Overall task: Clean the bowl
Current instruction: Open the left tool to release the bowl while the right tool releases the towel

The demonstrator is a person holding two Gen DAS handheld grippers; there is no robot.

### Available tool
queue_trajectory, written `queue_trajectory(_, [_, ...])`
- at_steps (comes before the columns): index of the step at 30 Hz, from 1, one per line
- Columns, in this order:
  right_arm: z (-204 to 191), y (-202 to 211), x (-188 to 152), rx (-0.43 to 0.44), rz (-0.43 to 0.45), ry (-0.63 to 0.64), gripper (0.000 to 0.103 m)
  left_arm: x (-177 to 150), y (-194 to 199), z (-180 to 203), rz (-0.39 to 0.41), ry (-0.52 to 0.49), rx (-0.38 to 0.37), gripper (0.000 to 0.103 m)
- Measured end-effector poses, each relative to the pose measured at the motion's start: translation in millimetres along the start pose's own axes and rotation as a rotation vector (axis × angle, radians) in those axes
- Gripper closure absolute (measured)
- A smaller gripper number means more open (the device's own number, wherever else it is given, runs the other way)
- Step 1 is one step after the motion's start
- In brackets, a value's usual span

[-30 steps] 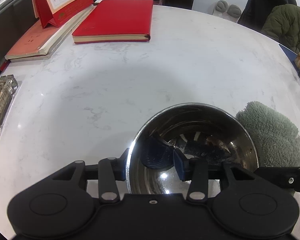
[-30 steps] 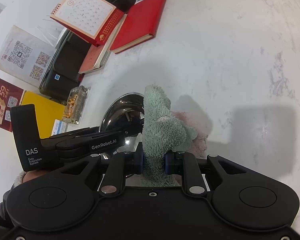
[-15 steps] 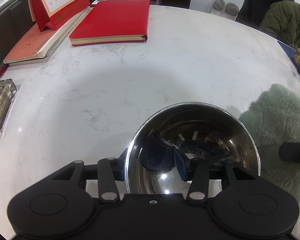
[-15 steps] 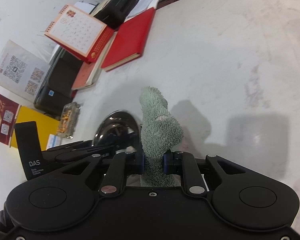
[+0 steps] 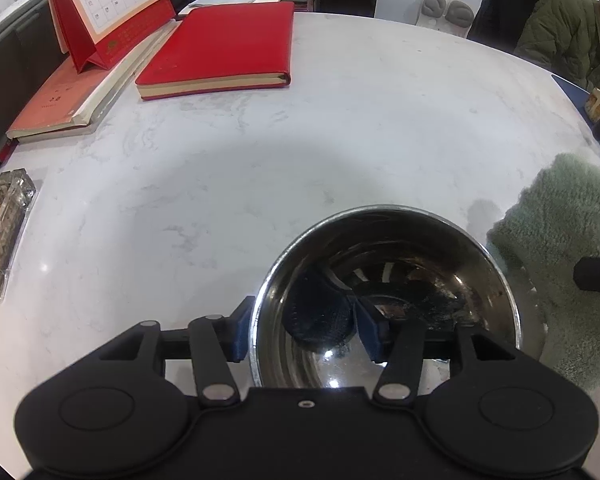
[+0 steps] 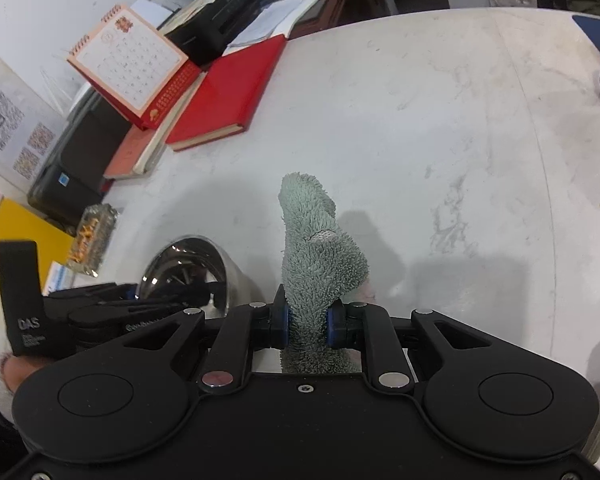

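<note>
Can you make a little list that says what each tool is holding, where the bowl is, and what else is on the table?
left tool: shut on the steel bowl, pinching its rim
right tool: shut on the green cloth, which sticks up
bowl place: on the white table, beside the cloth
cloth in bowl: not yet
also on table: red notebook, desk calendar, glass tray
</note>
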State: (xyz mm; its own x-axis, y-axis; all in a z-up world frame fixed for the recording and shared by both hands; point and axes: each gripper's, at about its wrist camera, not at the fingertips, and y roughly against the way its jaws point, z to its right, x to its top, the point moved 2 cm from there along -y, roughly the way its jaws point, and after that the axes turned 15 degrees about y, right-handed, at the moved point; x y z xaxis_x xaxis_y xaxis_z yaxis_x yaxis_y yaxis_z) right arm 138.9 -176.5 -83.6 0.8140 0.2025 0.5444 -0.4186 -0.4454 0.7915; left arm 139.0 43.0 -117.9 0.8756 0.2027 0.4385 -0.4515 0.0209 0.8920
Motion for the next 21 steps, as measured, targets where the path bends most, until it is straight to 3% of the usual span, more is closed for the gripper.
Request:
queue_trajectory(7, [-15,-21,-2,-0.124,-0.071,0.16,0.083,1,3,-3,0.013,0.01,0.016,0.043])
queue_trajectory(14, [-21,-23,-6,-0.153,-0.086,0.182,0.048,3,5,-8,0.023,0.023,0.024,0.036])
queue_trajectory(21, [-25,-12,-10,-0.178,-0.075,0.154,0.028,5,7,-11,0.031,0.031,0.019,0.022])
